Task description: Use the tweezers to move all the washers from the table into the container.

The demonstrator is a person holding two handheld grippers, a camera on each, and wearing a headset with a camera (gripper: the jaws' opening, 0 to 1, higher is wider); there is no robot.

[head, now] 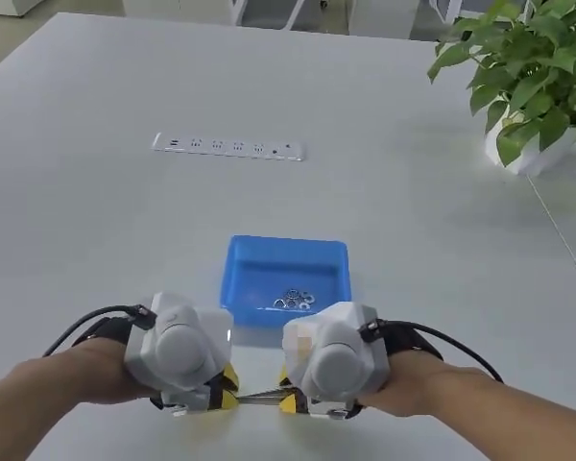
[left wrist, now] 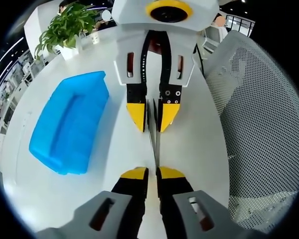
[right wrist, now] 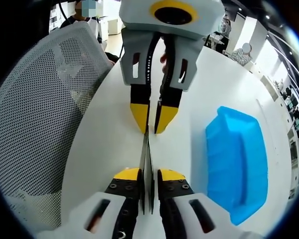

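Note:
Thin metal tweezers [head: 257, 396] lie level between my two grippers, just above the white table near its front edge. My left gripper [head: 228, 384] is shut on one end and my right gripper [head: 286, 389] on the other, tips facing each other. In the left gripper view my jaws [left wrist: 152, 174] pinch the tweezers [left wrist: 153, 144], which run to the right gripper [left wrist: 152, 115]. The right gripper view mirrors this: my jaws [right wrist: 148, 175], the tweezers [right wrist: 146, 149], the left gripper [right wrist: 150, 118]. The blue container [head: 288, 242] stands just beyond the grippers with several washers [head: 294, 301] inside.
A white power strip [head: 228, 146] lies further back on the table. A potted plant [head: 533, 77] stands at the far right. A grey mesh chair [left wrist: 254, 124] [right wrist: 40, 124] sits behind the table's near edge. The container [left wrist: 70, 124] [right wrist: 236, 159] lies beside the tweezers.

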